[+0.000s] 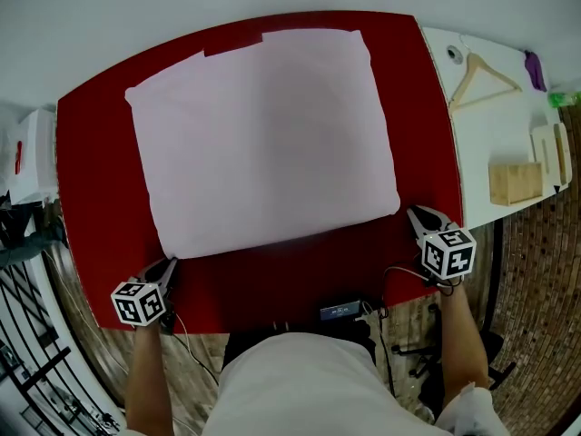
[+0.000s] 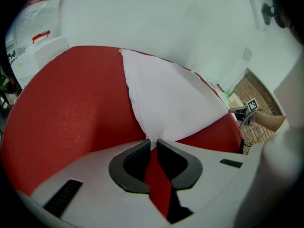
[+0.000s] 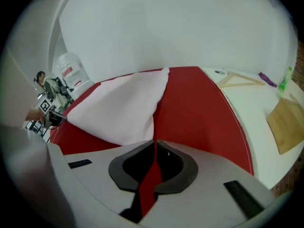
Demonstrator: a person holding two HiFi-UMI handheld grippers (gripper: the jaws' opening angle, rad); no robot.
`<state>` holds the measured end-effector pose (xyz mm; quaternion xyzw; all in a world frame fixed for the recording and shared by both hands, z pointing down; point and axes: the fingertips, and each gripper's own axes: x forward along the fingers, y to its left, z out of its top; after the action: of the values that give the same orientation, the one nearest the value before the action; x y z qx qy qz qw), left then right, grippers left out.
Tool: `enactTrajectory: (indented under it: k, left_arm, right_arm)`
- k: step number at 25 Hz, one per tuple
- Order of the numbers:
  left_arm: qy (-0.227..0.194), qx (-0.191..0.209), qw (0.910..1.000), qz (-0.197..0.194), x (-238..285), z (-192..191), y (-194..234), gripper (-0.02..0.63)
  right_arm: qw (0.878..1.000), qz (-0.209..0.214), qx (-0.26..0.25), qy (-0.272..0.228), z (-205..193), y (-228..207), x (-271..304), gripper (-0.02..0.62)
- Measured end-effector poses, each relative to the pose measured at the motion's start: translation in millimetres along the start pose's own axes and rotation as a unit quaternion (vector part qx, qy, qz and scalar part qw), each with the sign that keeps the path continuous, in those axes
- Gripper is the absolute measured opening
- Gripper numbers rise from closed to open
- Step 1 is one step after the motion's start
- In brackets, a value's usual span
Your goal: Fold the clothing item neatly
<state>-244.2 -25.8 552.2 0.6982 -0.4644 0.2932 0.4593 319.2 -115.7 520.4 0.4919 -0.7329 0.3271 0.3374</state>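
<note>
A pale pink garment [image 1: 263, 143] lies flat as a broad rectangle on the red table [image 1: 318, 271]. My left gripper [image 1: 169, 263] sits at its near left corner. In the left gripper view the gripper [image 2: 153, 144] is shut, with the tip of the garment [image 2: 171, 99] pinched between the pads. My right gripper [image 1: 413, 212] is at the near right corner. In the right gripper view the gripper [image 3: 154, 141] is shut, and the corner of the garment [image 3: 123, 110] runs into its closed tips, slightly bunched there.
A white side table [image 1: 490, 134] to the right carries a wooden hanger [image 1: 481, 78], wooden blocks [image 1: 515, 183] and a purple item [image 1: 534, 69]. A small black device [image 1: 340, 312] with cables sits at the red table's near edge. A white box [image 1: 32, 157] stands at the left.
</note>
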Motion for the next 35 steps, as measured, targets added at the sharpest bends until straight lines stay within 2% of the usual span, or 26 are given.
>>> enactTrajectory:
  k: [3, 6, 12, 15, 18, 21, 25, 30, 35]
  left_arm:
    - [-0.019, -0.019, 0.9996, 0.006, -0.1, 0.8, 0.6, 0.023]
    - [-0.017, -0.025, 0.9993, 0.022, 6.1, -4.8, 5.9, 0.023]
    - [-0.021, 0.006, 0.9994, 0.028, 15.0, -3.0, 9.9, 0.024]
    - [-0.035, 0.012, 0.9989, 0.028, 15.5, -2.1, 13.0, 0.024]
    - [-0.063, 0.01, 0.9977, 0.024, 9.9, -0.8, 11.5, 0.025]
    - [-0.108, 0.014, 0.994, 0.011, -4.0, 8.1, 2.5, 0.028]
    - [-0.151, 0.046, 0.9873, -0.018, -25.7, 13.5, -20.0, 0.028]
    - [-0.176, 0.079, 0.9797, -0.054, -49.3, 7.2, -51.2, 0.028]
    - [-0.187, 0.084, 0.9762, -0.07, -75.5, -11.9, -62.8, 0.027]
  right_arm:
    - [0.999, 0.021, -0.015, -0.034, 21.9, 22.9, 2.2, 0.021]
    - [0.998, 0.043, -0.041, -0.028, 16.4, 42.1, 23.1, 0.021]
    - [0.996, 0.033, -0.075, -0.025, 5.1, 24.8, 36.0, 0.021]
    - [0.997, 0.004, -0.08, -0.024, 7.9, 21.0, 34.8, 0.021]
    - [0.997, -0.021, -0.064, -0.048, 17.3, 27.0, 21.3, 0.021]
    - [0.995, -0.015, -0.035, -0.087, 28.5, 48.4, 3.2, 0.021]
    - [0.992, -0.011, -0.021, -0.124, 40.0, 81.7, -15.7, 0.021]
    - [0.989, -0.019, 0.005, -0.146, 38.7, 104.6, -37.5, 0.021]
    - [0.988, -0.019, 0.018, -0.15, 20.2, 123.0, -59.8, 0.021]
